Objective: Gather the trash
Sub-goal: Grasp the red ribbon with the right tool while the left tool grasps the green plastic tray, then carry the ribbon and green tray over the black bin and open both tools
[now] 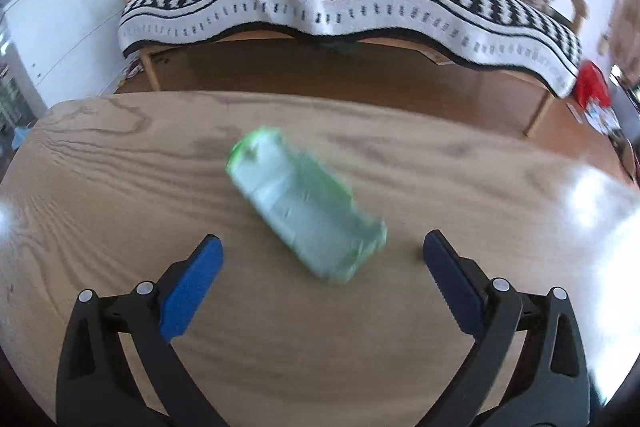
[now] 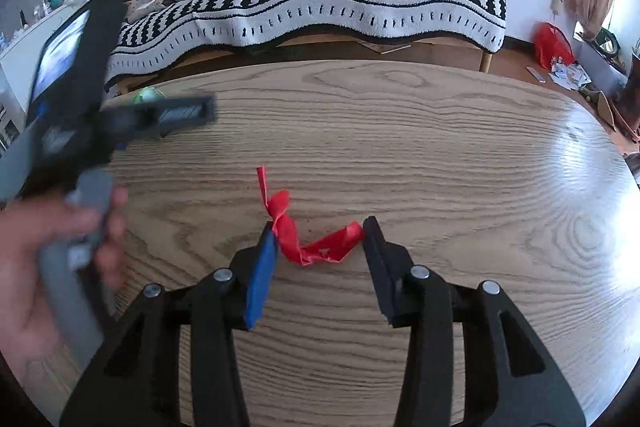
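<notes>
Trash lies on the wooden table (image 2: 400, 155). In the left wrist view, a green plastic bottle (image 1: 304, 203) lies on its side in the middle, blurred. The left gripper (image 1: 322, 247) is wide, with nothing in it. The bottle looks light, smooth and squashy; grab across its middle. In the right wrist view, a red wrapper (image 2: 316, 241) sits low in the middle. The right gripper (image 2: 318, 227) touches both its ends. It looks thin and soft.

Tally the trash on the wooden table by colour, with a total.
Green: 1, the crushed plastic bottle lying on its side.
Red: 1, the crumpled wrapper between the right gripper's pads.
Total: 2.
</notes>
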{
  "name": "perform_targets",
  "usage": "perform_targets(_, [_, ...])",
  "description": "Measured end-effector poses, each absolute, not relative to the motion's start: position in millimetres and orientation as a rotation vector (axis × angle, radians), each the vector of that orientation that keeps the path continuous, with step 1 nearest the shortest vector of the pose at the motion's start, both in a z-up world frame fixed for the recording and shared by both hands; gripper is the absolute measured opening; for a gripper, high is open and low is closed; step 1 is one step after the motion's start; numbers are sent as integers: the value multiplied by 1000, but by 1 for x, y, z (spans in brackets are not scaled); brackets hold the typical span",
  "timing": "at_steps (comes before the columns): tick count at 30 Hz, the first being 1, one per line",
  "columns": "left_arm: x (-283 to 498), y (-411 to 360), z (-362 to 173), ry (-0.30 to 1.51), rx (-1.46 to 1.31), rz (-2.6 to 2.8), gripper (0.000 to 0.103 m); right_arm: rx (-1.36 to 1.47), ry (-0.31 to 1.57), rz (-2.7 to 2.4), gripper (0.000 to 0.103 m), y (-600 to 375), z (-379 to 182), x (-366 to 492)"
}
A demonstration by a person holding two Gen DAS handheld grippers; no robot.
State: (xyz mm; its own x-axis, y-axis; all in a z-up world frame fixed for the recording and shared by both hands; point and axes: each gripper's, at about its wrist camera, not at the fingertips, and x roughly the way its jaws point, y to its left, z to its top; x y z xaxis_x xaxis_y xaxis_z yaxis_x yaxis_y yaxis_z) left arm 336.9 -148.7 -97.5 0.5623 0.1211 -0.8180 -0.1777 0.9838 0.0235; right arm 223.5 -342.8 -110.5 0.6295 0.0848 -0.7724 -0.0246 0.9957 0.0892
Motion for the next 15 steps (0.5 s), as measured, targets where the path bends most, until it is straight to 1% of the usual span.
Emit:
perform_targets(4, [347,-145,-97,956,-87,215,97,88,887,72,44,-344,-109,221])
perform_targets(6, [344,-143,-96,950,-91,233,92,85,888,75,44,-344,-109,222])
perform_targets(7, [341,-141,-94,934,-89,243,76,76,889,74,44,-343,-109,221])
perform_targets(8, [338,-141,-92,920,-85,249,52,69,890,70,44,-342,-109,221])
perform_targets(9, [335,-140,-90,910,-69,248,42,61,891,67,44,-341,-109,221])
perform_targets(10, [332,-140,-90,908,-52,228,36,55,892,61,44,-340,-109,220])
perform_targets(15, [300,-133,-88,904,-3,161,35,54,892,6,43,-335,-108,210])
